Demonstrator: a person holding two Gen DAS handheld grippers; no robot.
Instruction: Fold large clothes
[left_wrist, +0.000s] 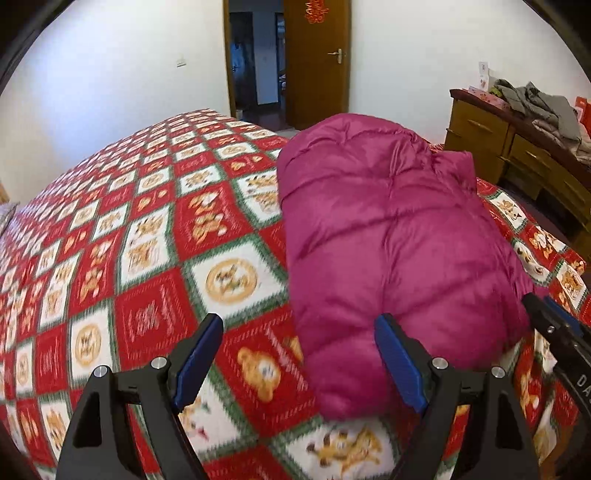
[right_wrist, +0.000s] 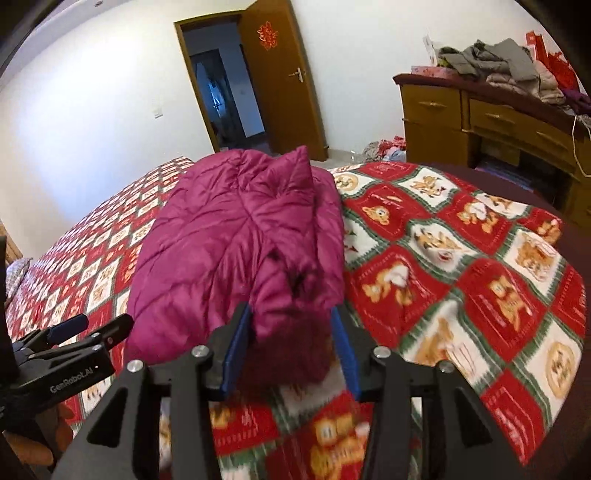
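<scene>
A magenta quilted down jacket (left_wrist: 388, 236) lies bunched and folded on the bed with its red, white and green cartoon blanket (left_wrist: 147, 229). My left gripper (left_wrist: 299, 332) is open and empty at the jacket's near left edge; its right finger (left_wrist: 397, 360) rests against the fabric. My right gripper (right_wrist: 291, 328) is open, its jaws to either side of the jacket's (right_wrist: 236, 251) near end with the dark fur trim (right_wrist: 291, 350). The left gripper shows at the left of the right wrist view (right_wrist: 92, 328); the right gripper shows at the right edge of the left wrist view (left_wrist: 554, 325).
A wooden dresser (right_wrist: 480, 118) piled with grey clothes (right_wrist: 491, 59) stands to the right of the bed. An open brown door (right_wrist: 280, 81) leads to a dark hallway. Clothes lie on the floor (right_wrist: 384, 147) beyond the bed.
</scene>
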